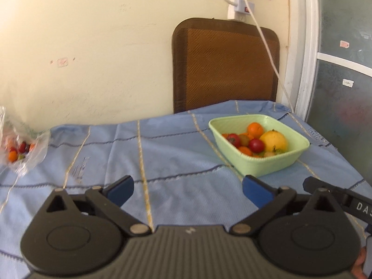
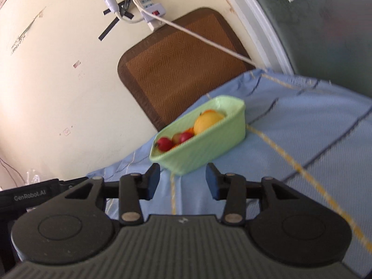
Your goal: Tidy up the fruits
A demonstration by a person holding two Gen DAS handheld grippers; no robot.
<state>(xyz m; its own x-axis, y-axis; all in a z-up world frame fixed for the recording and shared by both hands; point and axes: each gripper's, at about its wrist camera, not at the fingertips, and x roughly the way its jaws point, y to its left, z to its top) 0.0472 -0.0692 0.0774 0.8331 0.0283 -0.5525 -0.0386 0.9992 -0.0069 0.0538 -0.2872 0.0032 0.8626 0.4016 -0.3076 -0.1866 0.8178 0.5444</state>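
Observation:
A pale green basket [image 1: 265, 165] stands on the blue tablecloth [image 1: 176, 153] at the right, holding a large yellow fruit [image 1: 274, 140], small oranges and red tomatoes [image 1: 256, 145]. My left gripper [image 1: 187, 189] hovers over the cloth in front of it, open wide with nothing between its blue pads. At the far left lies a clear plastic bag [image 1: 21, 148] with small red and orange fruits inside. In the right wrist view the same basket [image 2: 204, 144] sits just beyond my right gripper [image 2: 183, 181], which is open and empty; this view is tilted.
A brown woven mat [image 1: 223, 67] leans on the cream wall behind the table. A white cable [image 1: 269, 53] runs down from a power strip to the table's back edge. A glass door [image 1: 344, 65] stands at the right. The other gripper's black body [image 1: 341, 197] shows at the right.

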